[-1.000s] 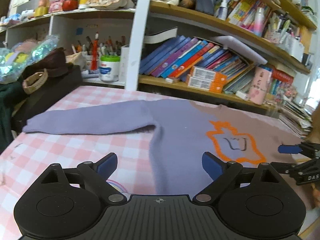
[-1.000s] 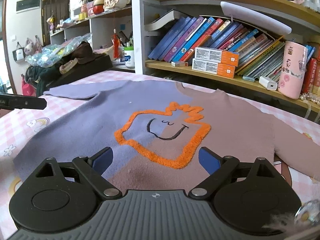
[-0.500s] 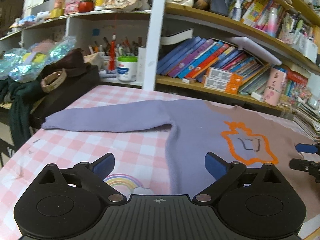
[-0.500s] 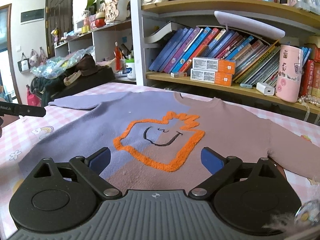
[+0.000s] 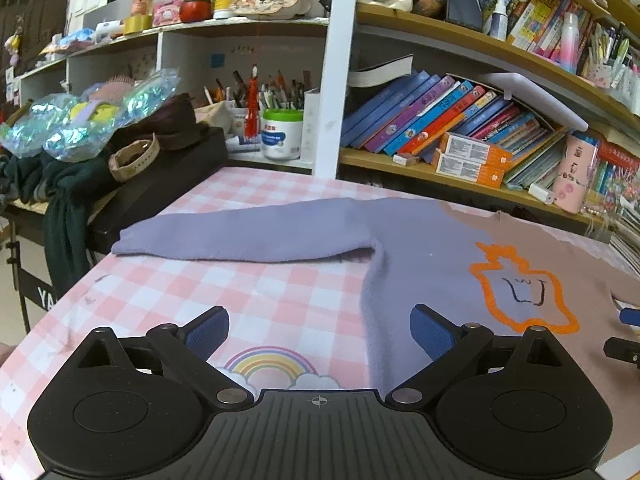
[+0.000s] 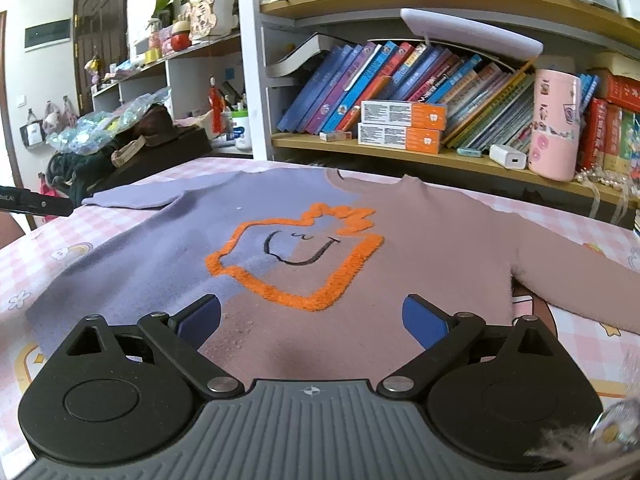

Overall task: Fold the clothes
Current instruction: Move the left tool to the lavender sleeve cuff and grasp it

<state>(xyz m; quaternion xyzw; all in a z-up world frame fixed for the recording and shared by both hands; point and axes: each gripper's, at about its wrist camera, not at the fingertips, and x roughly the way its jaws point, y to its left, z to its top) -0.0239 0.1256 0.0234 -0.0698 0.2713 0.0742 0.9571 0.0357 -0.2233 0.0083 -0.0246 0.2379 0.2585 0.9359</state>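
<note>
A sweater (image 6: 420,240), half lilac and half mauve with an orange outlined smiling figure (image 6: 296,256), lies flat and face up on the pink checked tablecloth (image 5: 240,300). Its lilac sleeve (image 5: 248,236) stretches out to the left. The mauve sleeve (image 6: 580,284) runs off to the right. My left gripper (image 5: 320,330) is open and empty above the cloth at the sweater's left hem side. My right gripper (image 6: 312,322) is open and empty over the sweater's lower hem. The right gripper's tip also shows at the right edge of the left wrist view (image 5: 624,336).
Bookshelves (image 6: 400,92) full of books stand right behind the table. A pink bottle (image 6: 554,124) and a white charger (image 6: 508,156) sit on the shelf. A black case (image 5: 160,184) with dark clothes and shiny bags stands at the table's left end.
Both grippers have drawn back and up from the sweater, the left one also shifting left, so more tablecloth shows. The sweater has not moved. Both stay open.
</note>
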